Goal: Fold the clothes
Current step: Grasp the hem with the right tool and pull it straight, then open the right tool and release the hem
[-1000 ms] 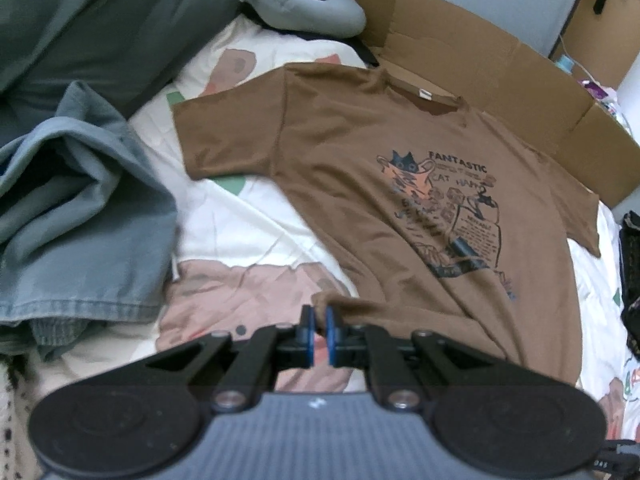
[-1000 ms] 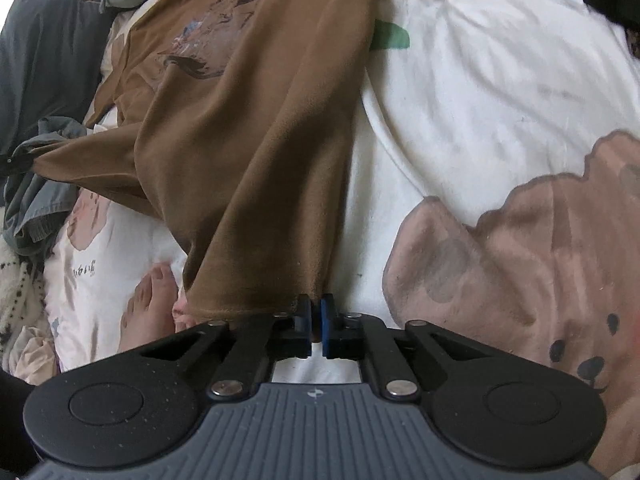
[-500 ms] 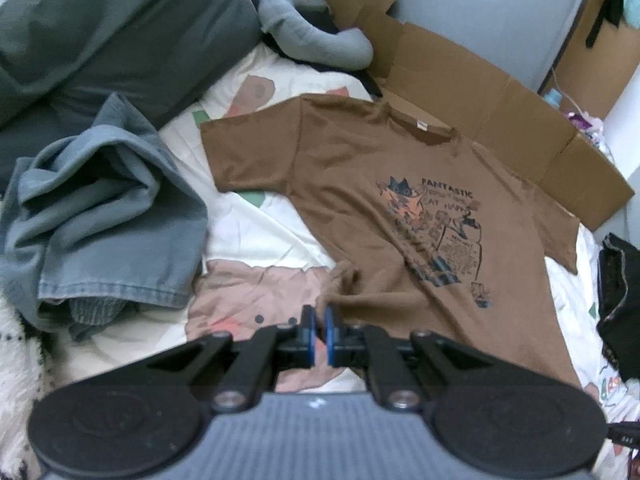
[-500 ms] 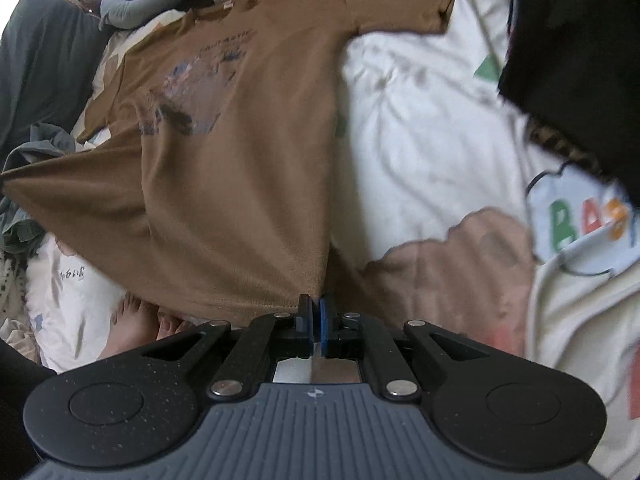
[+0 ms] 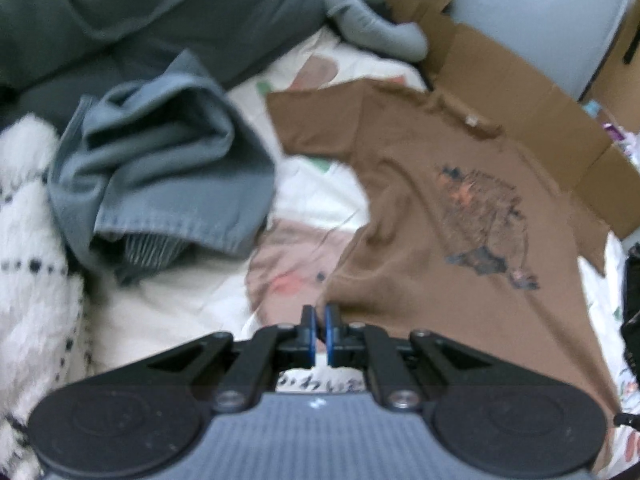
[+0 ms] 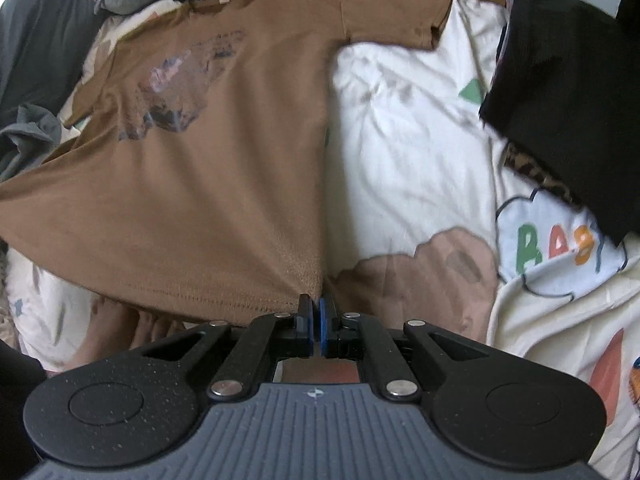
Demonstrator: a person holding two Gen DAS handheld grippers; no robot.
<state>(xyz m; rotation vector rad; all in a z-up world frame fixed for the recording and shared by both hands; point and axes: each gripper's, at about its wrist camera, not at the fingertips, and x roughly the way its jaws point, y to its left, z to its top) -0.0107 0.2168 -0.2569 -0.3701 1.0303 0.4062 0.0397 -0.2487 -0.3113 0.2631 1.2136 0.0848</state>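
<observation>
**Both jaws pinch the hem corners of the brown shirt**

Pressed together on cloth, both sets of jaws hold a bottom corner of the brown T-shirt point(image 5: 432, 216): the left gripper point(image 5: 320, 330) nips the hem corner at the shirt's left side, the right gripper point(image 6: 314, 320) nips the opposite corner, where the stitched hem runs straight into its pads; neither shows any gap beyond the fabric itself.

The shirt lies print-up on the patterned bedsheet point(image 6: 404, 128), collar away from the person, both sleeves spread flat; its lower end is raised off the sheet and drawn taut between the two grips, while the chest and shoulders rest on the bed.

By my reading the step in hand is the first fold, hem toward collar; the next move calls for both corners to travel together and level toward the neckline, keeping the hem straight so the fold line lands square, then lowering before letting go.

Room is mixed: the blue-grey garment point(image 5: 160, 168) sits heaped just beside the left sleeve; a black garment point(image 6: 560, 92) lies near the right sleeve; flattened cardboard point(image 5: 520, 92) borders the collar end; bare toes point(image 6: 116, 332) show under the raised hem at the bed's near edge; the path over the shirt itself looks clear.
</observation>
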